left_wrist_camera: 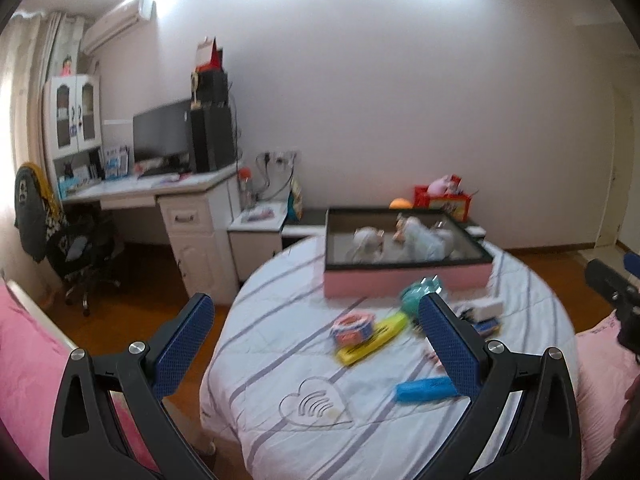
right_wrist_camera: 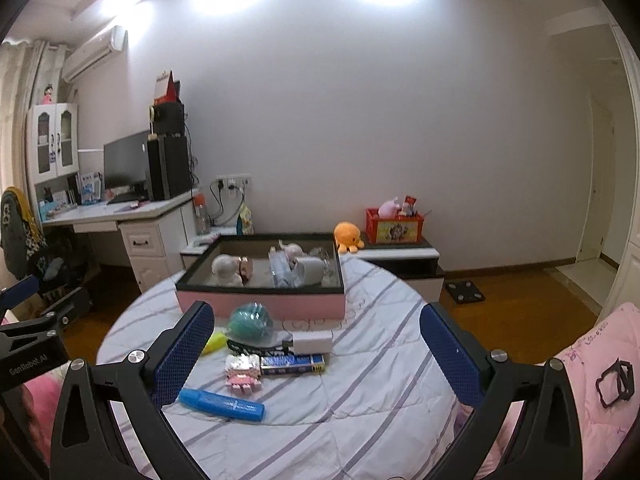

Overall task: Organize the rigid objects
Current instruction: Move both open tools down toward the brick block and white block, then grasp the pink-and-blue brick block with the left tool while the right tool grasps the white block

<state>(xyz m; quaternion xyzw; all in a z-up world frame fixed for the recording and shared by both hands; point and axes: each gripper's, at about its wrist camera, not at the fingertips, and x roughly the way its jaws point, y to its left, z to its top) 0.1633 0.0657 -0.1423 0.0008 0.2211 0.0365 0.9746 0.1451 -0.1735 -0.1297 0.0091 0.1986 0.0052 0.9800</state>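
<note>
Right wrist view showed your right gripper [right_wrist_camera: 316,352] spread wide and empty, hovering above the near edge of the striped bed cover [right_wrist_camera: 360,408], touching nothing. Nearest you lay the blue marker [right_wrist_camera: 221,399], close to the left finger; it looked light, stiff and smooth, so I judge it would roll or slip unless you pinched it across the middle of its barrel. Just beyond sat the pink block figure [right_wrist_camera: 242,372], probably brittle at its joints, best taken by the body. Beside it lay the blue flat box [right_wrist_camera: 292,364], with the white charger [right_wrist_camera: 312,342] touching it behind; both seemed hard and light, easy to grip across their short sides. Farther on, the teal ball [right_wrist_camera: 251,322] rested just before the pink tray [right_wrist_camera: 260,304], which sat toward the far edge of the cover and already held several pale items, too blurred to name.

In the left wrist view your left gripper [left_wrist_camera: 316,336] was likewise held wide apart and carried nothing, above the cover's left near edge. The yellow marker [left_wrist_camera: 372,340] and a round tape-like tin [left_wrist_camera: 352,326] lay together mid-cover, well short of the tray.
</note>
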